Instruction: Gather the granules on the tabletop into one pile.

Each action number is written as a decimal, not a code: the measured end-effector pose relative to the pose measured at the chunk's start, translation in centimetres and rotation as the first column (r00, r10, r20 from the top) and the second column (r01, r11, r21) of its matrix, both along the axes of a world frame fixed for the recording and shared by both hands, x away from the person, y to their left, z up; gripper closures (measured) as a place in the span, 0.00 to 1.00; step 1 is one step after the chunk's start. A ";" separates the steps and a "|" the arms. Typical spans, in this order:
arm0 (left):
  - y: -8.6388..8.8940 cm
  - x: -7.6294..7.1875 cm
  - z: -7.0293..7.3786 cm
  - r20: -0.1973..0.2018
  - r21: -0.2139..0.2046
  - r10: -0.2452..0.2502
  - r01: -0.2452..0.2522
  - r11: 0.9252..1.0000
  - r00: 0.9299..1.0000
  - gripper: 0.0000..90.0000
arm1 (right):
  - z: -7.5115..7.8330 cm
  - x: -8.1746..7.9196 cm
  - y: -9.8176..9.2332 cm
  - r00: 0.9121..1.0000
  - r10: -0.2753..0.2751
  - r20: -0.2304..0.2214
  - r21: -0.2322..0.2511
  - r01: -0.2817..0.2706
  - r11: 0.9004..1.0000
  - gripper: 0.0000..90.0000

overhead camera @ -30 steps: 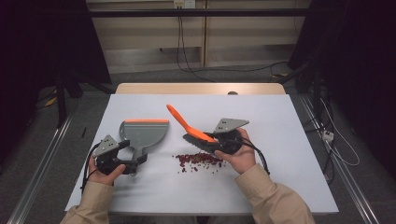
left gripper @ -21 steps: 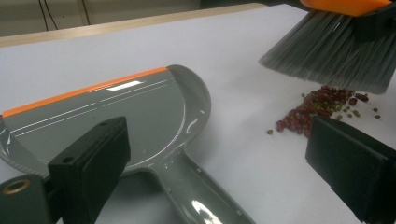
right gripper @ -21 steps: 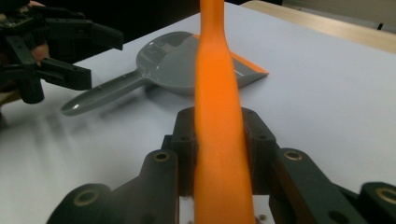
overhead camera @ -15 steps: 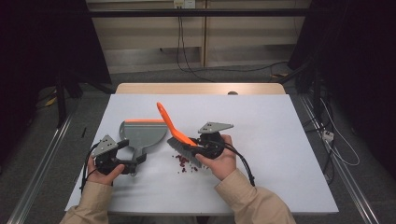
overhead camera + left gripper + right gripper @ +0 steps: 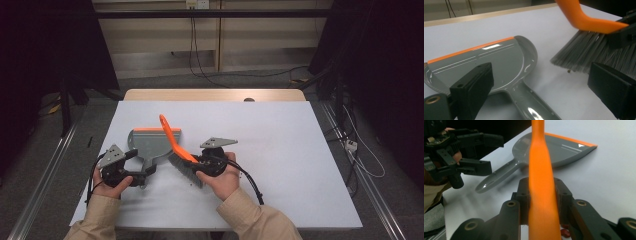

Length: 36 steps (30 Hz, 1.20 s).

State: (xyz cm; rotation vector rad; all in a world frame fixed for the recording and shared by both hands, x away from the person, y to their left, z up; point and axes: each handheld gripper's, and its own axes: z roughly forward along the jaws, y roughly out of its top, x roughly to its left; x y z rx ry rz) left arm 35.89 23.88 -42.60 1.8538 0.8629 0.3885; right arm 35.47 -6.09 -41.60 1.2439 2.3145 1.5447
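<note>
A grey dustpan [image 5: 150,140] [image 5: 489,62] [image 5: 554,147] with an orange lip lies flat on the white table [image 5: 280,135]. Its handle runs back between the jaws of my left gripper [image 5: 140,165] [image 5: 544,85], which stand wide and do not press on it. My right gripper [image 5: 192,162] [image 5: 541,195] is shut on the orange handle of a brush [image 5: 172,137] [image 5: 540,157]. The grey bristles [image 5: 586,47] rest on the table just right of the pan's handle. A few small red bits [image 5: 565,232] [image 5: 569,71] lie by the bristles; any others are hidden under them.
The table's far edge is a wooden strip [image 5: 215,95]. A black cable [image 5: 250,182] trails from the right gripper toward the front edge. Metal rails [image 5: 45,185] run along the floor on both sides. Bare white table lies to the right.
My right gripper has carried the brush left across the table up to the dustpan's handle. The pile of red bits seen earlier is now under the bristles. The left gripper has stayed put.
</note>
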 end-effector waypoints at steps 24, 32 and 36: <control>-0.1 -0.1 0.0 0.006 0.006 0.001 -0.001 1.000 1.000 0.07 | -2.4 0.3 -3.2 0.973 -0.194 -0.123 -0.051 0.189 0.981 0.79; -0.1 -0.1 0.0 0.005 0.007 0.002 -0.002 1.000 1.000 0.07 | -2.3 0.2 -4.7 0.968 -0.217 -0.126 -0.065 0.211 0.975 0.79; -0.1 -0.1 0.0 0.004 0.005 0.002 -0.002 1.000 1.000 0.07 | -2.3 0.2 -5.5 0.966 -0.227 -0.122 -0.068 0.220 0.973 0.79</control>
